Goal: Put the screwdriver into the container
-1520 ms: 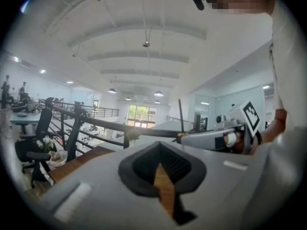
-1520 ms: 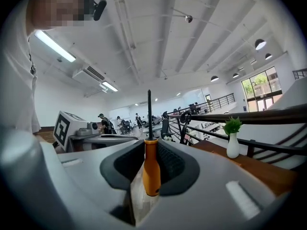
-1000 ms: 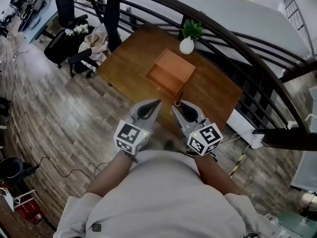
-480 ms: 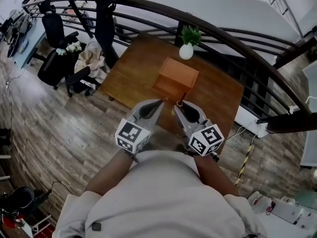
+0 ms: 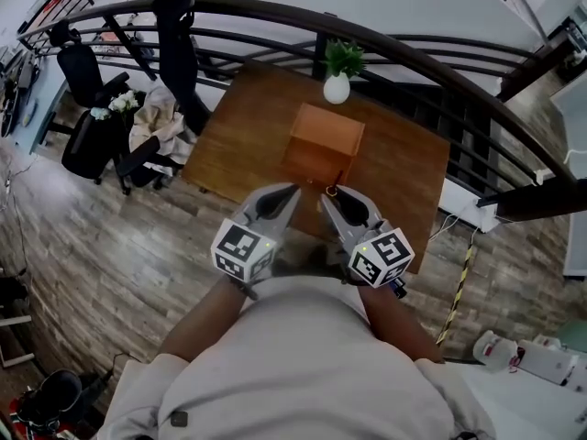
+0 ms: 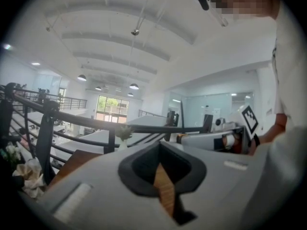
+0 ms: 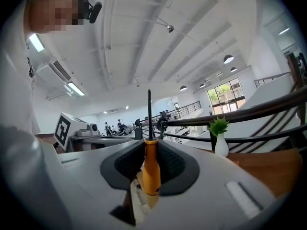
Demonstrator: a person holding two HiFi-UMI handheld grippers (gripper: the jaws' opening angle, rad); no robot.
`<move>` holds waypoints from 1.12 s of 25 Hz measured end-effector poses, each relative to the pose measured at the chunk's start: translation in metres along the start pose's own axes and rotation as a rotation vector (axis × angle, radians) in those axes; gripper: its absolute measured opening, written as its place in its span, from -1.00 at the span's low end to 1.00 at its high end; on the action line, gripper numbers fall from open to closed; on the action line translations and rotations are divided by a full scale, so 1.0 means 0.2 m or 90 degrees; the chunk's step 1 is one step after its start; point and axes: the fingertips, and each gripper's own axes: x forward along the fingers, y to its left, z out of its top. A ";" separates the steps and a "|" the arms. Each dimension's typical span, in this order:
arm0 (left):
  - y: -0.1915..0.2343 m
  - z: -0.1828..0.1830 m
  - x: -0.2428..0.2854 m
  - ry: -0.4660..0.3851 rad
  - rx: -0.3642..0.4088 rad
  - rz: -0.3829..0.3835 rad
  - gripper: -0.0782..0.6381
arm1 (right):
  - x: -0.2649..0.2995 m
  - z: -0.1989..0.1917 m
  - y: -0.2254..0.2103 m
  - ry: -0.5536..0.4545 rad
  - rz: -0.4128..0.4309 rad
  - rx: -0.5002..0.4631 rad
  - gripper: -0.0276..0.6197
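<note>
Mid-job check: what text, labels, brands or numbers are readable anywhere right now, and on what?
No readable text anywhere in these views.
Left cube and right cube: black-and-white square marker patterns only, no letters or digits.
Container and screwdriver: no print visible.

Pale shirt (image 5: pixel 303 365); grey left claw (image 5: pixel 290 191) and right claw (image 5: pixel 328 194) bear marker cubes (image 5: pixel 243 248).
</note>
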 end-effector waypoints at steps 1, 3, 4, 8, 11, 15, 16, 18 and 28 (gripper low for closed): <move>0.00 0.01 0.02 -0.001 0.000 -0.002 -0.78 | 0.00 0.02 -0.02 -0.002 -0.002 0.000 -0.65; 0.01 0.03 0.06 -0.003 0.003 -0.004 -0.78 | 0.01 0.04 -0.07 -0.005 -0.003 -0.003 -0.65; 0.02 0.04 0.08 -0.004 0.003 -0.003 -0.78 | 0.02 0.05 -0.09 -0.004 -0.002 -0.004 -0.65; 0.05 0.06 0.16 -0.006 -0.005 0.005 -0.78 | 0.05 0.08 -0.17 0.000 0.004 -0.007 -0.65; 0.04 0.09 0.24 -0.009 -0.003 0.008 -0.78 | 0.04 0.12 -0.24 -0.003 0.010 -0.012 -0.65; 0.00 0.13 0.37 -0.015 0.004 0.015 -0.78 | 0.00 0.19 -0.37 -0.012 0.021 -0.021 -0.65; 0.00 0.13 0.40 -0.016 0.006 0.016 -0.78 | -0.01 0.19 -0.40 -0.013 0.023 -0.023 -0.65; -0.02 0.12 0.45 -0.017 0.012 0.017 -0.78 | -0.01 0.20 -0.44 -0.016 0.025 -0.025 -0.65; -0.02 0.09 0.67 0.007 0.005 0.006 -0.78 | -0.05 0.20 -0.64 -0.010 0.013 -0.010 -0.65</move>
